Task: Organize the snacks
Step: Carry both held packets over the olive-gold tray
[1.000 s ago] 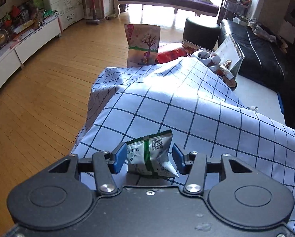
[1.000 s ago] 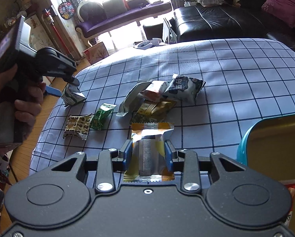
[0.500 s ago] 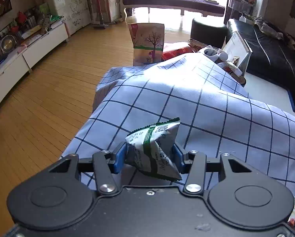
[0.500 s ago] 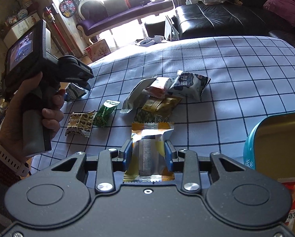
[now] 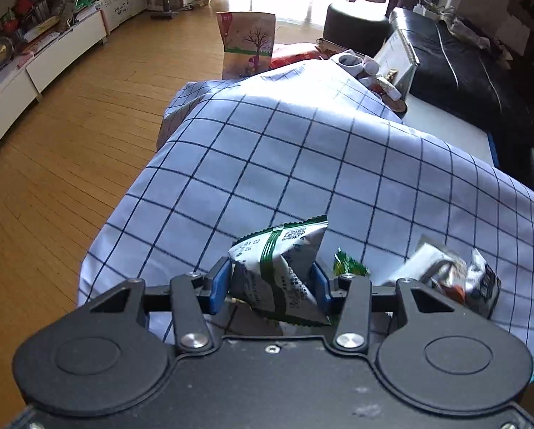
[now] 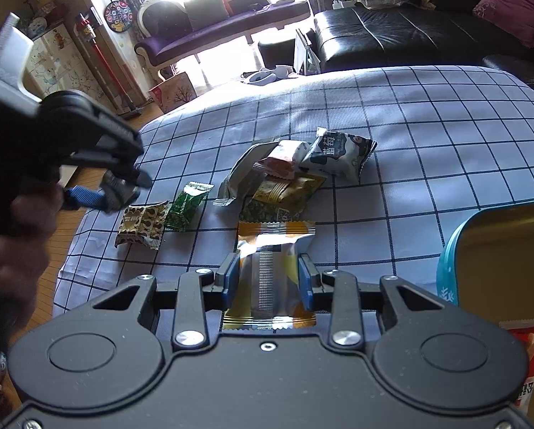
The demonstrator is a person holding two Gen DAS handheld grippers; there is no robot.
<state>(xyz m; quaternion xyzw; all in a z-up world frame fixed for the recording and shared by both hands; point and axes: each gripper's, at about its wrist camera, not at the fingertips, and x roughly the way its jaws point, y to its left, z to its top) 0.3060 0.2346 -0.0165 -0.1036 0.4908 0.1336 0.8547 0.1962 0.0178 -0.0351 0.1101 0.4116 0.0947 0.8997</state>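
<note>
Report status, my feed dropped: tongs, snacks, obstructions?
Left tongs closing on green-striped white packet. Right tongs hold orange-silver packet. Snack pile on checked cloth. Nothing in the way.

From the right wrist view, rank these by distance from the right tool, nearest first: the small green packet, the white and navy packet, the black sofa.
1. The small green packet, ahead and left of the right tool, on the checked cloth.
2. The white and navy packet, farther ahead, slightly right, at the far end of the pile.
3. The black sofa, beyond the cloth, upper right.

Wooden floor (image 5: pixel 70 136), purple sofa (image 6: pixel 224 32) by bright window, black leather couch (image 6: pixel 392 39)
</note>
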